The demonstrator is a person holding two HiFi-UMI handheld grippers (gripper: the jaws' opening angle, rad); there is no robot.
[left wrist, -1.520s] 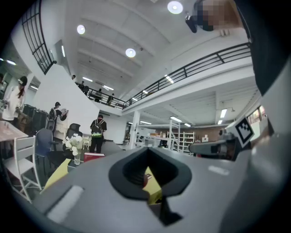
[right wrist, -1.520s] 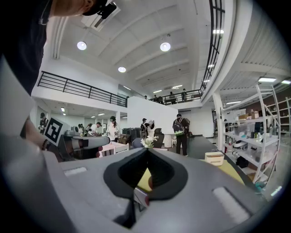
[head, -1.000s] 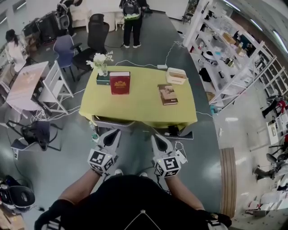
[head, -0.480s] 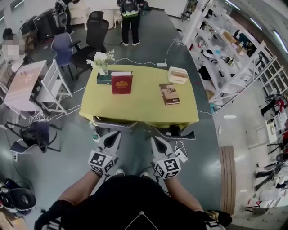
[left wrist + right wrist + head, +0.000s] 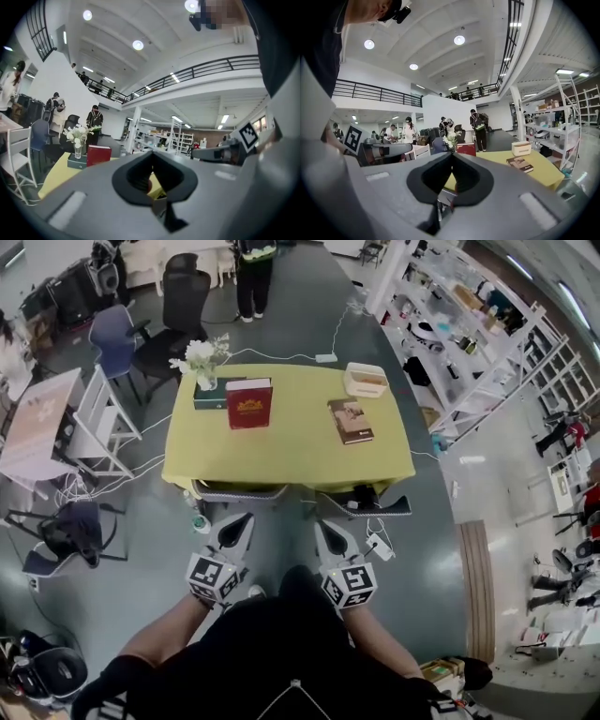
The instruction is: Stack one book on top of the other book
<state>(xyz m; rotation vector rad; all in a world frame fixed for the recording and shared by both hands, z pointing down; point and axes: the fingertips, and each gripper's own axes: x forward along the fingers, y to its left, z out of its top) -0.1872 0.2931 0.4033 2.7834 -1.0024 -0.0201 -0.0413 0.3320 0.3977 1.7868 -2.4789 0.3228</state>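
Left tool, right tool advanced — red book, brown book apart.

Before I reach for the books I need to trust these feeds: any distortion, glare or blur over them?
Head view: fisheye bends the shelving, yet the red book and brown book on the yellow table are sharp and evenly lit. Left gripper view: black vignette, ceiling lamps bloom, red book small but distinct. Right gripper view: same vignette, brown book clear.

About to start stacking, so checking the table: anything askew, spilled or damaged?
Nothing spilled or damaged. One oddity: the red book stands upright on the yellow table, while the brown book lies flat, slightly turned.
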